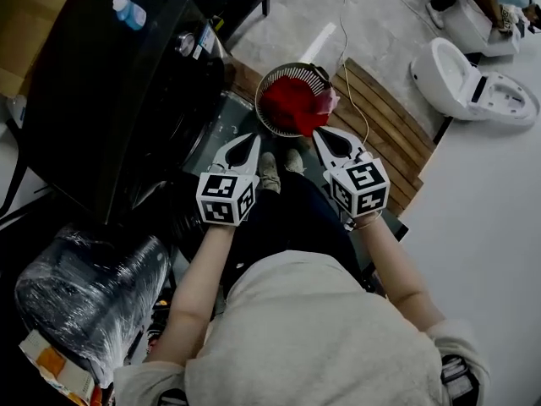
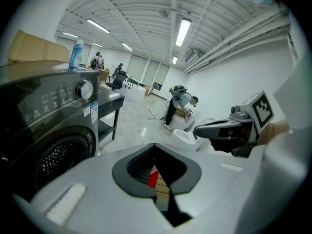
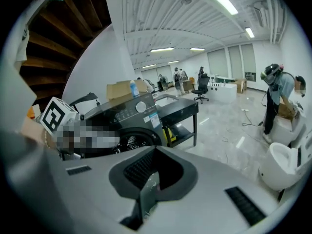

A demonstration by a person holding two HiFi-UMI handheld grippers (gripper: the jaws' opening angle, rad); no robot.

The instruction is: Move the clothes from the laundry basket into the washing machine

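Observation:
A round wire laundry basket (image 1: 281, 74) stands on the floor ahead of me, with red clothes (image 1: 292, 101) piled inside. The black washing machine (image 1: 110, 91) is to its left; its drum door (image 2: 61, 155) shows in the left gripper view. My left gripper (image 1: 251, 137) hovers just short of the basket's near rim, jaws shut with nothing between them. My right gripper (image 1: 319, 134) hangs beside it at the basket's near right edge, also shut and empty. In the left gripper view a sliver of red cloth (image 2: 152, 178) shows through the jaw opening.
A blue bottle (image 1: 128, 12) lies on top of the washer. A wooden slat platform (image 1: 385, 117) sits right of the basket, with white toilets (image 1: 469, 83) beyond. A plastic-wrapped bundle (image 1: 84, 294) is at lower left. A person (image 3: 274, 99) bends over far off.

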